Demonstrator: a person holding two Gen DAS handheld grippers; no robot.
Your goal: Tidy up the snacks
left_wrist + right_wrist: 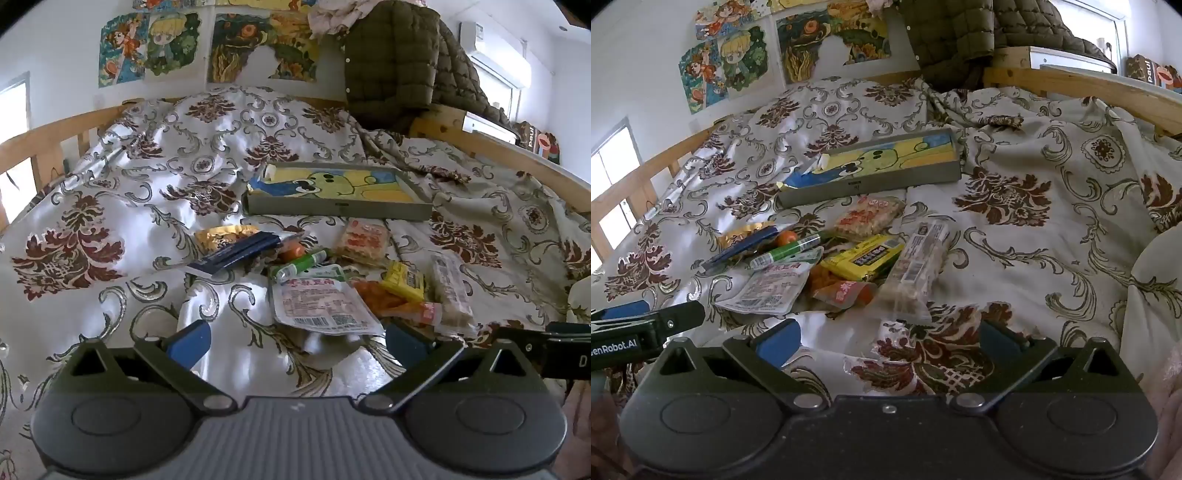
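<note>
— Left gripper?
— Spread wide, nothing between the blue pads, hovering just short of the white snack pouch.
— Right gripper?
— Also wide and holding nothing — poised over the patterned bedspread, near the long clear packet.
— Snacks?
— Heaped together on the bedspread: yellow packet, green tube, dark blue stick, something orange — possibly a wrapper. Beyond the heap, a shallow grey tray lined with a cartoon picture.
</note>
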